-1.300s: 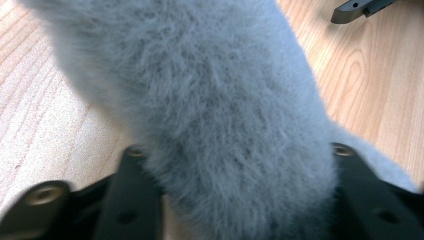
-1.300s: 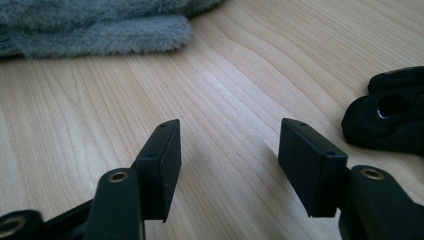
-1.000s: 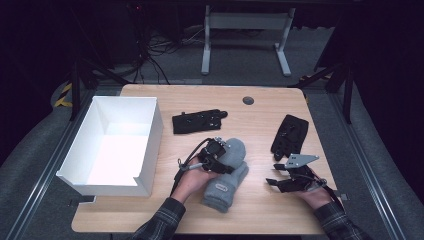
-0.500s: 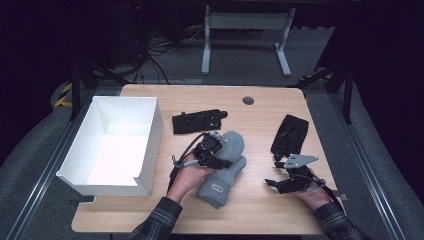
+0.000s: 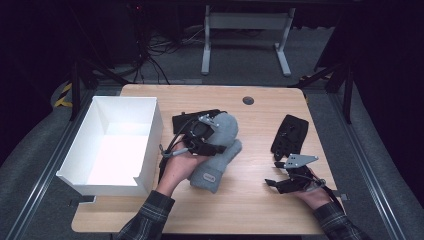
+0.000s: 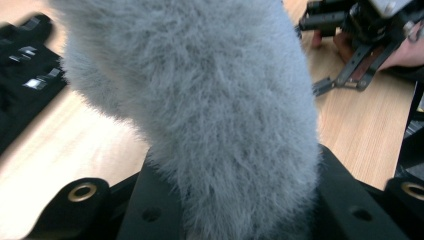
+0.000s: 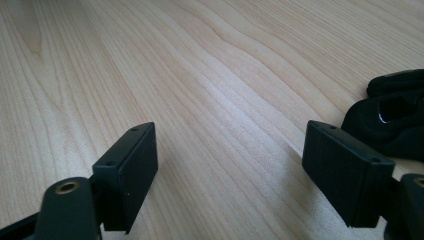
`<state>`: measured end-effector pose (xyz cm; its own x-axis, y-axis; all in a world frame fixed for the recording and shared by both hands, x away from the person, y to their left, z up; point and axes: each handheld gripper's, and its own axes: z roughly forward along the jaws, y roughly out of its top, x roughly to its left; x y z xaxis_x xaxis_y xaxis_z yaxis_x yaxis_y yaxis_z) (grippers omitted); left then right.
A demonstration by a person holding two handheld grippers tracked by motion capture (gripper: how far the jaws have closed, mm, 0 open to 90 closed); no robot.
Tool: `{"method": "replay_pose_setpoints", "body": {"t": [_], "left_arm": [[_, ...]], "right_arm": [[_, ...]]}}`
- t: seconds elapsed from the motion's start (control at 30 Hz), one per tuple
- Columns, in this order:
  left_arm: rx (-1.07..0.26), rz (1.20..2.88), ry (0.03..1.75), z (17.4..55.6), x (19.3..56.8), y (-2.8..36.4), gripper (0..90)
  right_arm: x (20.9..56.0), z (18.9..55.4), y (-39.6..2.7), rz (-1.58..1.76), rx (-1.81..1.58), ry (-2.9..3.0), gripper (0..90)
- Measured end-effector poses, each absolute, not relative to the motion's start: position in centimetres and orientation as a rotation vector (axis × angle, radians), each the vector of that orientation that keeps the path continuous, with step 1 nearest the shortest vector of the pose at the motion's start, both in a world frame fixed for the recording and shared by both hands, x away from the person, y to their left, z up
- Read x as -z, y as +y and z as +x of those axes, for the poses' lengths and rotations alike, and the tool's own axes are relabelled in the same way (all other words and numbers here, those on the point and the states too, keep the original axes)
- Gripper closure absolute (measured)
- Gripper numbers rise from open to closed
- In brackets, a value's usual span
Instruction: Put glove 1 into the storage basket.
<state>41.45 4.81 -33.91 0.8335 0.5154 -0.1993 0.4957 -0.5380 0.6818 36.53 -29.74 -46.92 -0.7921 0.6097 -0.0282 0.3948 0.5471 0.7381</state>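
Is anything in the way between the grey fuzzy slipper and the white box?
Nothing visible. The left gripper holds the grey fuzzy slipper just right of the white box; its near wall is the sole barrier.

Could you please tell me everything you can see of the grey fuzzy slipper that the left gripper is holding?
The grey slipper looks like soft, long-piled fleece or faux fur, with a rounded closed toe and a small label near its lower end. The left gripper is shut on its upper part; in the left gripper view the fur bulges between the black jaws. It hangs tilted, toe end up and away from the person, the other end low over the wooden table, right of the white box. Whether it touches the table is unclear.
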Motion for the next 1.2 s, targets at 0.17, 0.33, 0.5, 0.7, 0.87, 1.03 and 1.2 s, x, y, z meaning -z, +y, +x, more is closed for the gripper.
{"method": "replay_pose_setpoints", "body": {"t": [0.17,0.33,0.5,0.7,0.87,1.03,1.2], "left_arm": [[-0.089,2.224,0.745,41.3,31.2,5.9,70.7],[-0.126,2.204,0.754,41.3,29.2,7.2,70.7],[-0.170,2.180,0.774,41.4,26.8,9.3,70.6],[-0.205,2.162,0.790,41.5,24.8,11.6,70.6],[-0.237,2.135,0.833,41.4,23.4,14.0,70.6],[-0.261,2.113,0.864,41.3,22.5,16.2,70.6],[-0.295,2.097,0.910,41.2,21.9,18.7,70.6]], "right_arm": [[46.9,36.5,-29.7,0.835,-1.091,2.506,22.7],[46.9,36.5,-29.7,0.834,-1.091,2.506,22.7],[46.9,36.5,-29.7,0.835,-1.092,2.508,22.6],[46.9,36.5,-29.7,0.835,-1.093,2.508,22.6],[46.9,36.5,-29.7,0.836,-1.092,2.508,22.6],[46.9,36.5,-29.7,0.835,-1.092,2.508,22.6],[46.9,36.5,-29.7,0.835,-1.092,2.508,22.6]]}}
